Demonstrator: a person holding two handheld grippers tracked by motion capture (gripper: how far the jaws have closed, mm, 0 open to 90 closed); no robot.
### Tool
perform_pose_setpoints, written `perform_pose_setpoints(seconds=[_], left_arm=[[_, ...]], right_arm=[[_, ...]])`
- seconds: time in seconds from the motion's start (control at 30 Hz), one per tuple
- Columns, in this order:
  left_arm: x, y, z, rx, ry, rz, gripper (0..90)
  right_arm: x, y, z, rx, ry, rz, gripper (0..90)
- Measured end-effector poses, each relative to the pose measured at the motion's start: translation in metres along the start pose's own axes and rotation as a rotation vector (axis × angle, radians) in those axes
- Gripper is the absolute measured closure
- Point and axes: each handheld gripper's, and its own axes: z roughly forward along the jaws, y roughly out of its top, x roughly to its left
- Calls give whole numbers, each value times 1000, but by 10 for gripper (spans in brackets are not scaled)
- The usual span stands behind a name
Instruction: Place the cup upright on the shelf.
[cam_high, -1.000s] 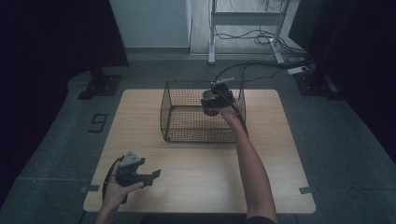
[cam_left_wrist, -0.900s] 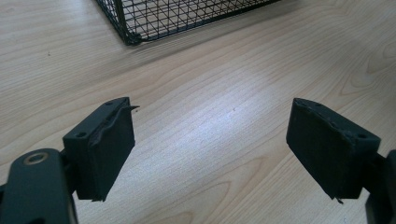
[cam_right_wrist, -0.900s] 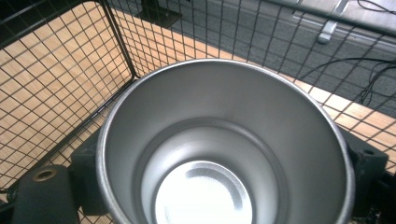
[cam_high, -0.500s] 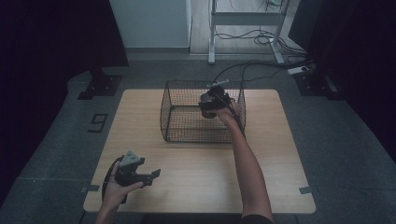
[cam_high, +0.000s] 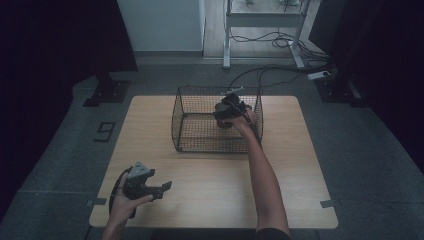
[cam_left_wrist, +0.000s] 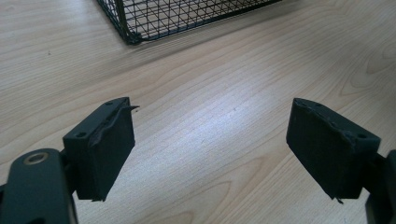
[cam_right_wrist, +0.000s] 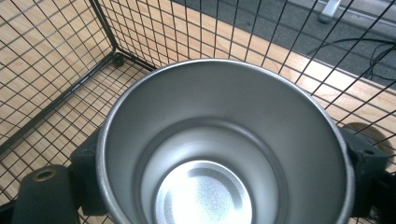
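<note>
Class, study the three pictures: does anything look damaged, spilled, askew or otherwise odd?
One small flaw: the pad on one jaw of the left claw is frayed, its top edge peeling away. The metal cup in the right claw and the wire basket look sound.

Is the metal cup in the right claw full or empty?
Empty. The right gripper view looks straight into the metal cup, held over the wire basket, and its bare shiny bottom shows.

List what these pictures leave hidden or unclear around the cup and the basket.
- Metal cup: in the right gripper view the bottom edge cuts off its near rim, and its outside is hidden.
- Right gripper: in the high view, too small and dark to show the cup it holds.
- Wire basket: in the left gripper view, cut off by the top edge.
- Basket floor: partly hidden by the cup in the right gripper view.
</note>
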Motion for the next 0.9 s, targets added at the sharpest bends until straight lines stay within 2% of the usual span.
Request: perform_pose_setpoints(seconds=[0.63, 0.9], left_arm=[[1, 0, -1, -2, 2, -4, 156], [1, 0, -1, -2, 2, -4, 157]], right_arm=[[-1, -7, 18, 100, -6, -3, 146], [-1, -8, 21, 125, -20, -9, 145]])
